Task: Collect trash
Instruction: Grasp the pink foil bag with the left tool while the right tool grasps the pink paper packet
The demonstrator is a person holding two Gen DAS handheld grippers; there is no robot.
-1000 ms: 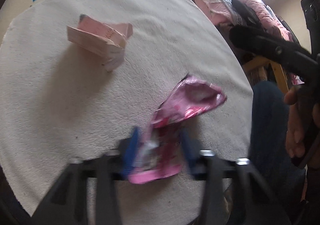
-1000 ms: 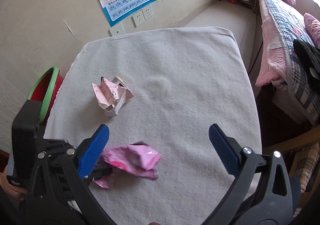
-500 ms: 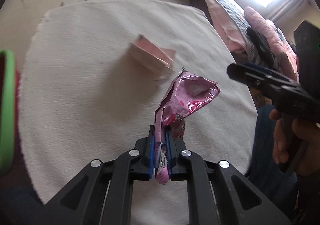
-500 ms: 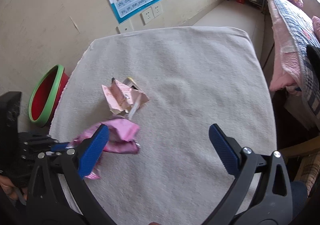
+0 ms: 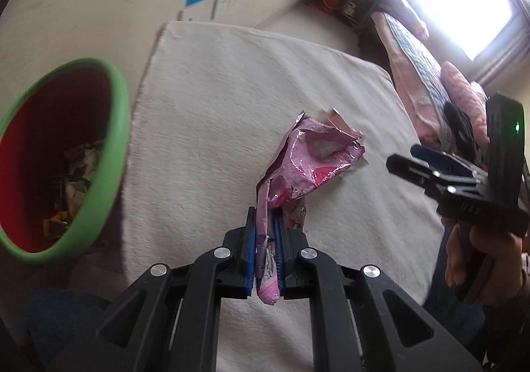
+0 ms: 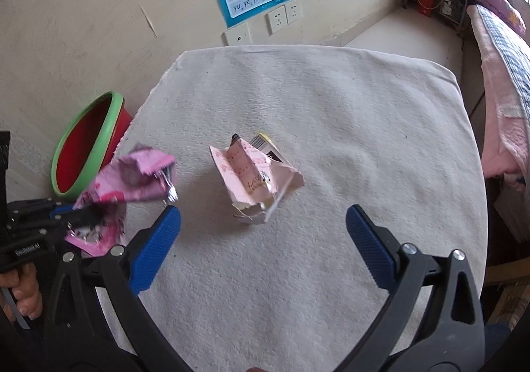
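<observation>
- Wrapper (image 5: pixel 308 166) first: a pink foil snack bag, empty by the look of it, so probably near weightless, crinkly and limp. The left gripper (image 5: pixel 265 252) had it pinched flat at the lower end, blue pads tight on both faces, the torn mouth flopping above the jaws and clear of the table.
- Foil that thin looked slippery; a pinch across a doubled fold, as here, seemed the safest hold.
- The second piece, a crumpled pink paper carton (image 6: pixel 255 180), lay near the middle of the white cloth-covered table (image 6: pixel 331 100), untouched. It looked light but stiffer, likely to crush rather than slip; the raised folded ridge seemed the best place to take it.
- The right gripper (image 6: pixel 263 239) hung just short of the carton, jaws spread wide, nothing between them.
- The red bin with a green rim (image 5: pixel 66 156) stood off the table's left edge, some scraps already inside.
- Nothing stood between the wrapper and the bin; the two grippers were close to each other, so crossing paths seemed the only risk.
</observation>
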